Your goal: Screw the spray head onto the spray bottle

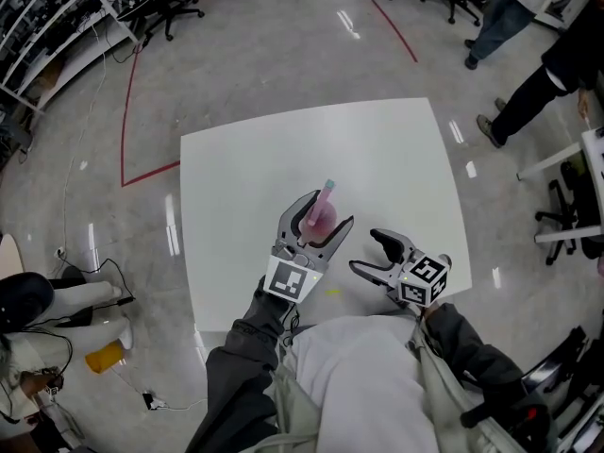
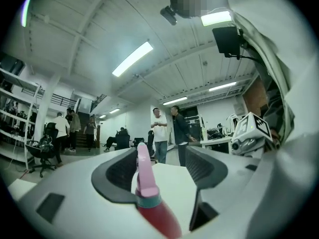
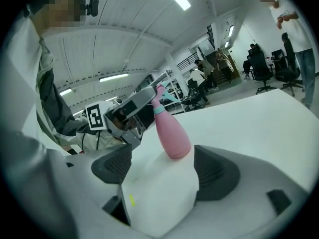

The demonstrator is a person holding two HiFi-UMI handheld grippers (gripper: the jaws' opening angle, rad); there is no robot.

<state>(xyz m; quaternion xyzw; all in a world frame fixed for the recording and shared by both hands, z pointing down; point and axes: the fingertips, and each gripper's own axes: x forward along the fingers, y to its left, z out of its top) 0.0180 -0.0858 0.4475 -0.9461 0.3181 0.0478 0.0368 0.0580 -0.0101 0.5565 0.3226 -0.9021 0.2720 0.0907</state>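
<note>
A pink spray bottle [image 1: 323,218] stands upright on the white table [image 1: 377,149], with its pink spray head [image 1: 327,192] on a teal collar on top. My left gripper [image 1: 330,208] reaches around the bottle's upper part with its jaws apart. In the left gripper view the spray head [image 2: 143,168] rises close to the left pad, with a wide gap to the right pad, so the left gripper [image 2: 159,171] is open. My right gripper [image 1: 366,251] hovers open and empty just right of the bottle. The right gripper view shows the bottle [image 3: 172,133] standing beyond its open jaws [image 3: 164,166].
A small yellow mark [image 1: 332,292] lies on the table near its front edge. A person's legs [image 1: 528,92] and office chairs [image 1: 566,225] are to the right of the table, shelving [image 1: 47,26] at the far left. A red line [image 1: 127,130] runs along the floor.
</note>
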